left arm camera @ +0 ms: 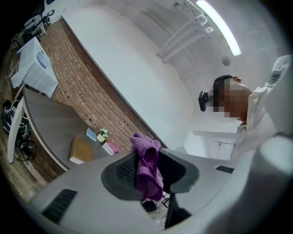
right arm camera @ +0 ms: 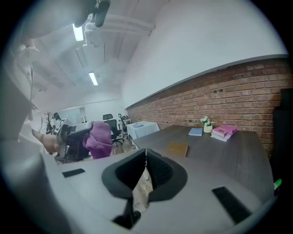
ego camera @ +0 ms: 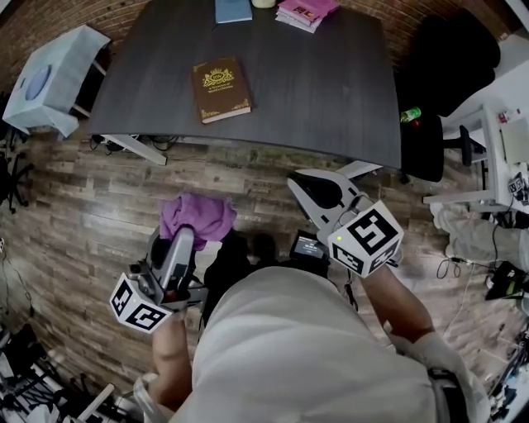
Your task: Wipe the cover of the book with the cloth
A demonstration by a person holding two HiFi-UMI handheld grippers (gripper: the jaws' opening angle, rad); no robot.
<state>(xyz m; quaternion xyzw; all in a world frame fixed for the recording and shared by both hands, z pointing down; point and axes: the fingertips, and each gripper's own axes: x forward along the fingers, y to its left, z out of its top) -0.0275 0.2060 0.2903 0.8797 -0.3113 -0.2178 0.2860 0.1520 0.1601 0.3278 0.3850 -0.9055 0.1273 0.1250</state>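
Note:
A brown book [ego camera: 221,89] with a gold emblem lies flat on the dark table [ego camera: 331,83], near its front left. My left gripper [ego camera: 188,233] is low over the wooden floor, well short of the table, shut on a purple cloth [ego camera: 197,216] that bunches out past its jaws. In the left gripper view the cloth [left arm camera: 146,169] hangs between the pads, and the book [left arm camera: 81,150] shows far off. My right gripper [ego camera: 318,192] is to the right at about the same distance from the table, shut with nothing in it. In the right gripper view its jaws [right arm camera: 145,165] meet at the tips, with the book [right arm camera: 178,147] beyond.
At the table's far edge are a blue booklet [ego camera: 234,10], a small plant pot [right arm camera: 207,126] and a stack of pink books [ego camera: 304,12]. A white side table [ego camera: 54,78] stands to the left. A black chair [ego camera: 442,58] and a white desk [ego camera: 504,140] are on the right.

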